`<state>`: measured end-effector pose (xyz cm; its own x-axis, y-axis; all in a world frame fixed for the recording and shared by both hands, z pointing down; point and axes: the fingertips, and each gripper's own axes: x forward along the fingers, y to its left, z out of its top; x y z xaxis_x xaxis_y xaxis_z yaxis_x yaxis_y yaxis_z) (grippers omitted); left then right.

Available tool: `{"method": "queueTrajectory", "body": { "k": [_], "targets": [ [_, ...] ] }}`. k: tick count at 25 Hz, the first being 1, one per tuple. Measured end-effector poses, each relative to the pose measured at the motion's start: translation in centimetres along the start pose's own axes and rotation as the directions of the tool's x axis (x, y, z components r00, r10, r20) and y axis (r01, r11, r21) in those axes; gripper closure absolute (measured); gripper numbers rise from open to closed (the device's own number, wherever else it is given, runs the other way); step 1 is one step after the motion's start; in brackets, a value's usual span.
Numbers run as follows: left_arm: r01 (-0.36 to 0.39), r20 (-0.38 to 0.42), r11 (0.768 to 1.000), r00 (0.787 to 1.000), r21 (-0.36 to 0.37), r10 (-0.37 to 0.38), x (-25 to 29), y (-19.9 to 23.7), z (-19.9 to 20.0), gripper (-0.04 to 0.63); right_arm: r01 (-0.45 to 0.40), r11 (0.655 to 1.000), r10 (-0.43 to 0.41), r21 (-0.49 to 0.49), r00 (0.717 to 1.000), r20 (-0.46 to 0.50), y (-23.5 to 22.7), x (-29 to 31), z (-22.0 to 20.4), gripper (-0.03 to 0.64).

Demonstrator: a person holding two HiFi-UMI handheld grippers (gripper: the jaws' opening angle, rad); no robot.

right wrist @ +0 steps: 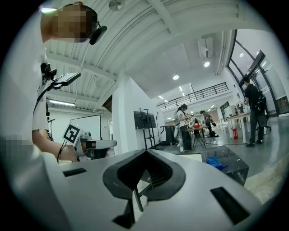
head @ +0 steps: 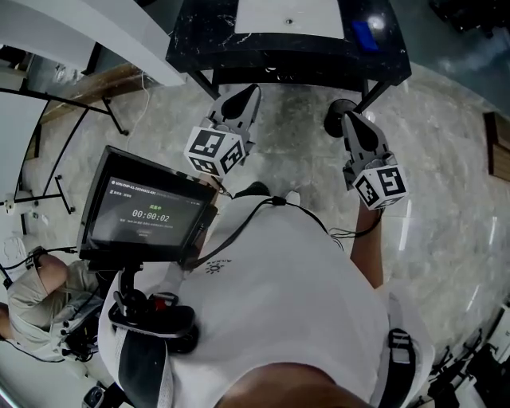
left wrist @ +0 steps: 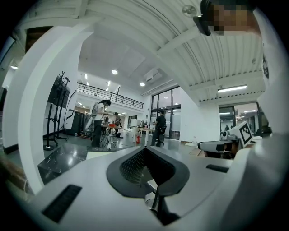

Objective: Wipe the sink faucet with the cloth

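A blue cloth [head: 362, 33] lies at the right end of a black marble table [head: 199, 40], beside a white inset [head: 288, 16]. I cannot make out a faucet in any view. My left gripper [head: 249, 93] and right gripper [head: 347, 117] hover over the floor just short of the table's near edge, both level and pointing at it. Both are shut with nothing between the jaws. In the right gripper view the closed jaws [right wrist: 145, 151] face the table, and the cloth [right wrist: 216, 163] shows on it to the right. The left gripper view's jaws [left wrist: 145, 149] are closed too.
A monitor [head: 147, 211] on a stand is at my left hip. A person [head: 32, 295] sits at the lower left. The floor [head: 446, 159] is polished stone. Far back, people stand at desks [left wrist: 113, 131], and a screen stand [right wrist: 145, 121] is beyond the table.
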<state>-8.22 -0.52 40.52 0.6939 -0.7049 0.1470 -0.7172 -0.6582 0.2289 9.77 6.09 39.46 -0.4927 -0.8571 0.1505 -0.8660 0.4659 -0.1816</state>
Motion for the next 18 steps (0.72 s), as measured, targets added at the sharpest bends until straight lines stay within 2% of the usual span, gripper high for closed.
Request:
{"method": "queueTrajectory", "body": {
  "k": [4,8,18],
  "targets": [
    [-0.032,0.000,0.999,0.999,0.006,0.032,-0.5,0.9,0.4,0.597,-0.020,1.000,0.020,-0.008,1.000,-0.020,-0.1,0.2,0.1,0.620],
    [-0.046,0.017,0.999,0.999,0.021,0.046,-0.6,1.7,1.4,0.598,-0.033,0.999,0.033,-0.017,0.999,0.008,0.1,0.5,1.1,0.620],
    [-0.027,0.080,0.999,0.996,0.036,0.025,1.4,0.8,3.3,0.597,-0.048,0.997,0.050,-0.067,0.998,0.028,-0.4,1.2,3.1,0.620]
  ]
}}
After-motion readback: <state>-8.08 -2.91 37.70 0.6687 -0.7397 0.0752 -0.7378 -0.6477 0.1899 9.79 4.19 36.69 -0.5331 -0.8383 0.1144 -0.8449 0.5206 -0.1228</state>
